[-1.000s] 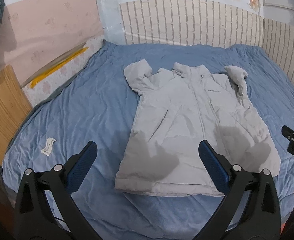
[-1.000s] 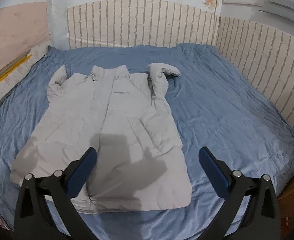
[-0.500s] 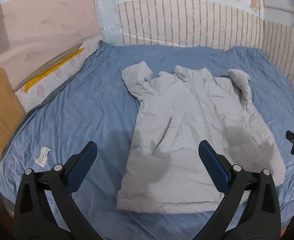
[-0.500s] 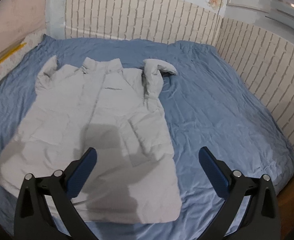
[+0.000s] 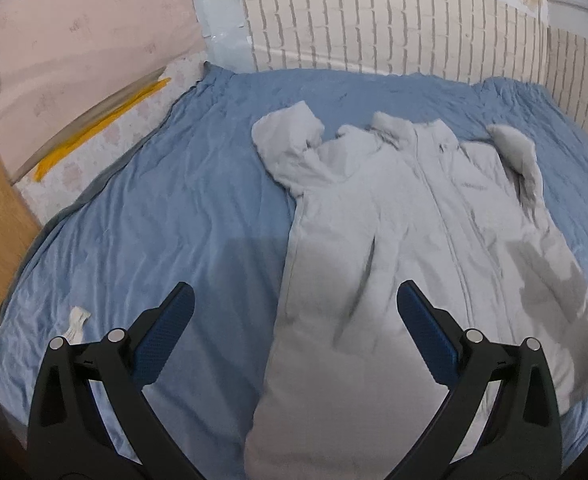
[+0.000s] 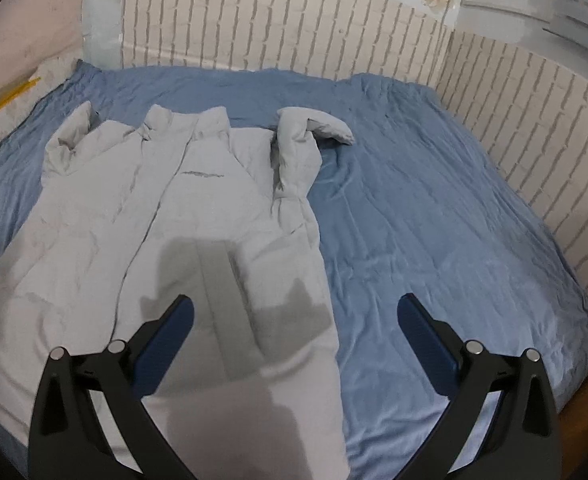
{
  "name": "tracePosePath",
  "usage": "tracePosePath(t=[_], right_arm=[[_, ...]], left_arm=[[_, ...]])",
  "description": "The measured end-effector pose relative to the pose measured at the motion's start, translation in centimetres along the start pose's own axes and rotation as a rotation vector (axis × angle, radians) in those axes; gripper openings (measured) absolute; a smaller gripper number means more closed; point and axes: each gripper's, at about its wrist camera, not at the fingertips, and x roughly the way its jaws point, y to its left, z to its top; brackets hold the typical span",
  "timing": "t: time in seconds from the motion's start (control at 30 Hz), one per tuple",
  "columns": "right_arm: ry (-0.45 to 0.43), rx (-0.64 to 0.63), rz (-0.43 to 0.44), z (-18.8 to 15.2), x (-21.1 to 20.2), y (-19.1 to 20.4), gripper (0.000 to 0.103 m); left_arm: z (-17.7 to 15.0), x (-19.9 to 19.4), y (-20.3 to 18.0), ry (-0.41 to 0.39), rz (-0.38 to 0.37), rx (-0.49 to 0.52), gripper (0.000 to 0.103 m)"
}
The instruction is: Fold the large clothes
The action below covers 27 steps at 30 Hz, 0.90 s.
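Pale grey padded jacket (image 5: 414, 248) lay flat on blue bedsheet (image 5: 173, 208). Left gripper (image 5: 294, 312) and right gripper (image 6: 294, 312) hung spread, empty. Risk: slippery padding escaping a shallow pinch.

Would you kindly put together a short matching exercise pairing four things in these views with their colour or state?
Things:
1. jacket
2. bedsheet
3. left gripper
4. paper scrap

Descriptions:
A. blue and wrinkled
B. open, holding nothing
C. pale grey, lying front up
D. small, white, near the bed's left edge

Pairs: 1-C, 2-A, 3-B, 4-D
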Motion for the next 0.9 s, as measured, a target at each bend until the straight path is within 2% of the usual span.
tracePosePath(t=[0.07,0.2,0.33,0.43,0.7,0.8,0.83,0.9], right_arm=[[0.012,0.003,0.025,1.0,1.5,0.0,0.101],[0.085,0.075,0.141,2.5,6.1,-0.7,0.101],[0.125,0.111,0.150,3.9,10.2,-1.5,0.102],[0.160,0.082,0.153,5.0,13.4,-1.3,0.102],[0.257,-0.004,0.138,5.9,21.0,-1.2,0.101],[0.312,0.006,0.157,5.1,23.9,-1.6,0.101],[0.328,0.014,0.170,4.8,24.4,-1.6,0.101],[0.349,0.038,0.213,4.3,25.1,-1.6,0.090]], left_arm=[[1.1,1.7,0.0,0.016,-0.010,-0.003,0.100],[2.5,5.7,-0.5,0.061,-0.022,0.012,0.100],[3.7,8.9,-1.3,0.096,-0.033,0.011,0.100],[4.6,11.8,-1.9,0.125,-0.039,0.010,0.100],[5.0,20.4,-2.4,0.267,-0.009,0.015,0.100],[4.7,23.3,-2.2,0.360,0.005,0.009,0.100],[4.5,23.9,-2.1,0.376,-0.002,0.006,0.099],[4.1,24.9,-2.4,0.410,-0.047,0.003,0.094]])
